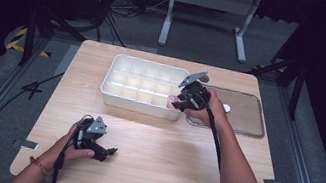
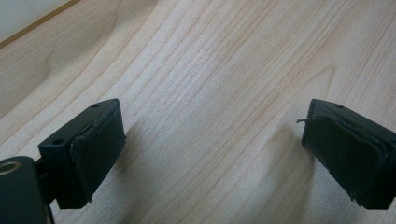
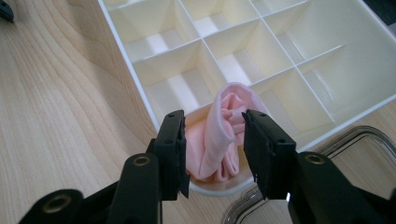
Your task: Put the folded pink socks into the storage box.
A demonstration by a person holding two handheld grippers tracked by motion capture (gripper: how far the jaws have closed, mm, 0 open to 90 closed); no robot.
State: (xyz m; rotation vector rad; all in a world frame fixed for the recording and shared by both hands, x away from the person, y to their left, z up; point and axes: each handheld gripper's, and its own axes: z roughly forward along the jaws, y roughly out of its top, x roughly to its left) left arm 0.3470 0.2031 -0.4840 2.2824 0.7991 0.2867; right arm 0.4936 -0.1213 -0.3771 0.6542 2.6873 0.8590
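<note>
A white divided tray (image 1: 107,79) stands at the back middle of the wooden table (image 1: 164,158). A bunched pink cloth (image 3: 219,135) sits in the tray's (image 3: 126,79) near right corner compartment. It appears as a pink spot (image 1: 172,98) in the high view. My right gripper (image 1: 176,105) reaches over that corner. In the right gripper view the right gripper (image 3: 213,119) has its jaws on either side of the cloth, apart and not squeezing it. My left gripper (image 1: 109,153) rests near the table's front left. Its jaws (image 2: 212,135) are wide open over bare wood.
A clear flat lid (image 1: 243,113) with a small white disc (image 1: 226,108) lies just right of the tray, and its rim (image 3: 355,140) also appears in the right gripper view. The tray's other compartments look empty. A cable trails off the table's left side.
</note>
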